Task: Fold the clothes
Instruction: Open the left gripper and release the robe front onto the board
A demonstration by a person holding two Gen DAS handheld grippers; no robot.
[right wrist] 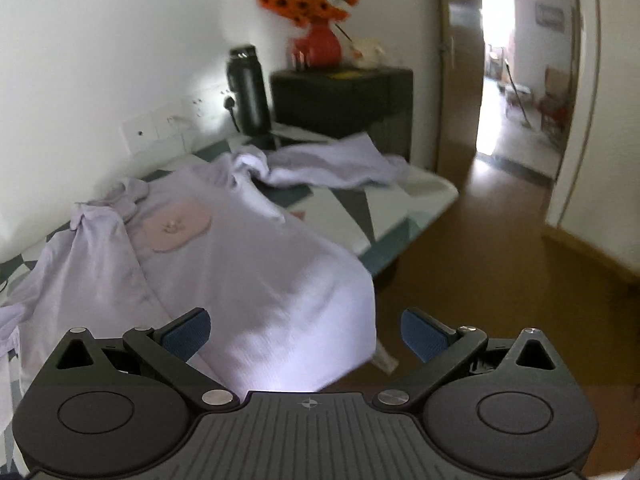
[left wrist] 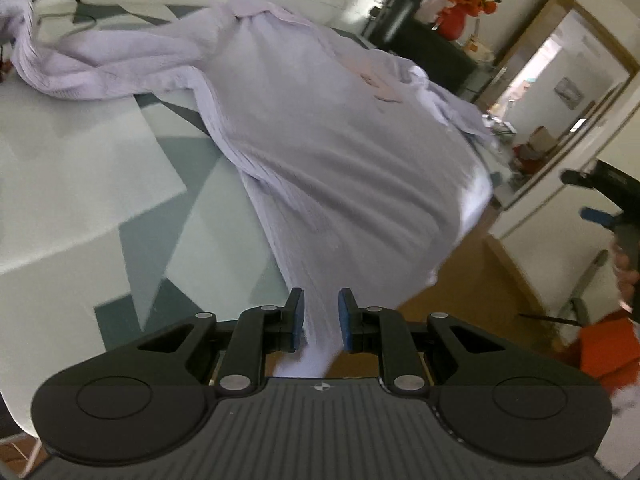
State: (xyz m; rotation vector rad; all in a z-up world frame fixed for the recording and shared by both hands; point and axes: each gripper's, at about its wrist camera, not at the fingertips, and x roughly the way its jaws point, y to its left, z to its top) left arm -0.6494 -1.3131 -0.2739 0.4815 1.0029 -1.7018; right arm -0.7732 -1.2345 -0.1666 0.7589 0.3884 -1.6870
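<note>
The left hand-held gripper (left wrist: pixel 320 320) has a bunched fold of the lilac sweatshirt (left wrist: pixel 320 140) between its blue pads (left wrist: pixel 298 320); whether they press the cloth cannot be told, since a slight gap shows on each side. From there the garment runs away to the far side, spread across the bench (left wrist: pixel 80 152), one sleeve trailing to the far left. The right hand-held gripper (right wrist: pixel 306 336) is released, jaws wide, hovering just over the sweatshirt's near hem, which droops off the bench edge. A pink patch (right wrist: pixel 174 228) marks the chest. The bench wears a grey, teal and white geometric cover. Beyond stand a black flask (right wrist: pixel 248 92), a dark cabinet (right wrist: pixel 344 100) with orange flowers in a red vase (right wrist: pixel 320 44), and an open doorway (right wrist: pixel 520 80) over brown flooring.
</note>
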